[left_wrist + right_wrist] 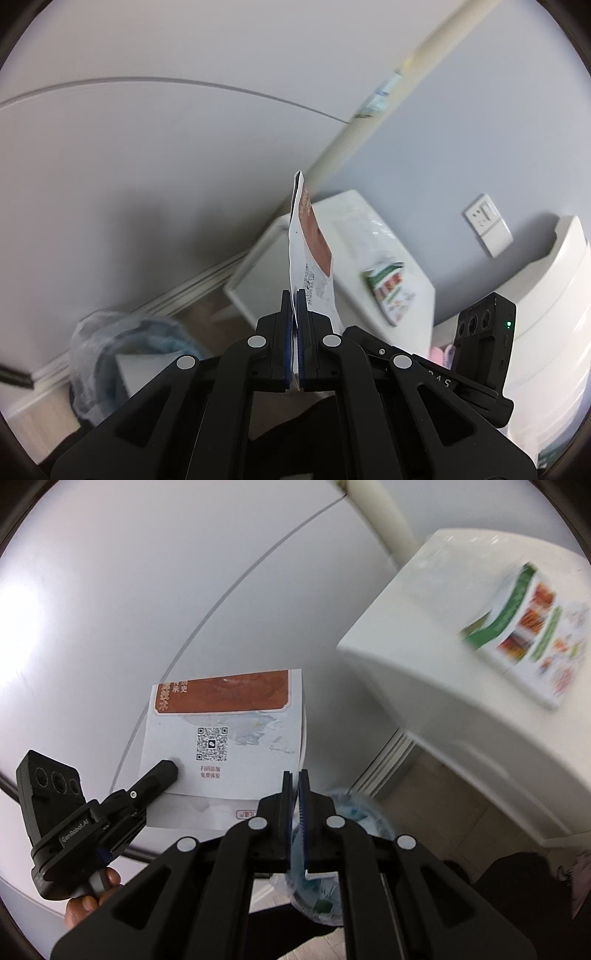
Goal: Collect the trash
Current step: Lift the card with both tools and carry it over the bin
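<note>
My left gripper (pixel 295 295) is shut on a white paper leaflet (pixel 312 251) with a brown banner and a QR code, held upright in the air. In the right wrist view the same leaflet (pixel 229 738) hangs flat from the left gripper (pixel 162 771). My right gripper (pixel 295 775) is shut and holds nothing, to the right of the leaflet. A bin lined with a clear bag (pixel 110 354) stands on the floor at lower left; it also shows in the right wrist view (pixel 332 849) just below the right fingers. A green and white leaflet (pixel 391 291) lies on the white table (pixel 258 258).
The white table (pixel 424 672) with the green leaflet (pixel 528 627) stands against the wall to the right. A cream pipe (pixel 369 129) runs up the wall corner. A wall socket (pixel 487 225) and a white appliance (pixel 554 295) are at right.
</note>
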The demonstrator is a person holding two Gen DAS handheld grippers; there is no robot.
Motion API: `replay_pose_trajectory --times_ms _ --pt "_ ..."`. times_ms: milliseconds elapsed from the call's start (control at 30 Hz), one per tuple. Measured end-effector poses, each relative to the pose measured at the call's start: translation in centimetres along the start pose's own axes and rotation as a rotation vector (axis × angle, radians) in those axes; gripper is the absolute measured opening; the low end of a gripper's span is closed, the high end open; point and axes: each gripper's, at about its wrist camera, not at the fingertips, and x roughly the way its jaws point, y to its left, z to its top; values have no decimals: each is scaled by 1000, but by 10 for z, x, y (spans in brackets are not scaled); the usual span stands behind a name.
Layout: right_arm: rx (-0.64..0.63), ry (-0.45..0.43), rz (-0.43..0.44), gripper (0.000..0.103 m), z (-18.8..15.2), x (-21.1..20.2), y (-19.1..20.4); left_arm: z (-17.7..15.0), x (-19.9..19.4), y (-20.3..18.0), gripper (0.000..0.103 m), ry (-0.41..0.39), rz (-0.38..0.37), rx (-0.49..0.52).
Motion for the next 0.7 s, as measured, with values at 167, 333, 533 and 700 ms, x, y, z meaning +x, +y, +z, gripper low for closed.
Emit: replay_pose_trajectory --times_ms 167,333,533,700 --pt "-34 110 -17 6 -34 39 4 -22 -3 46 1 15 73 -68" --pt "-54 200 -66 6 -53 84 2 -46 9 86 1 62 96 -142" --pt "-68 295 -110 6 -74 128 -12 -71 35 134 1 134 143 -217" --pt "-73 375 -142 6 -78 165 -27 -88 64 160 1 188 155 -267"
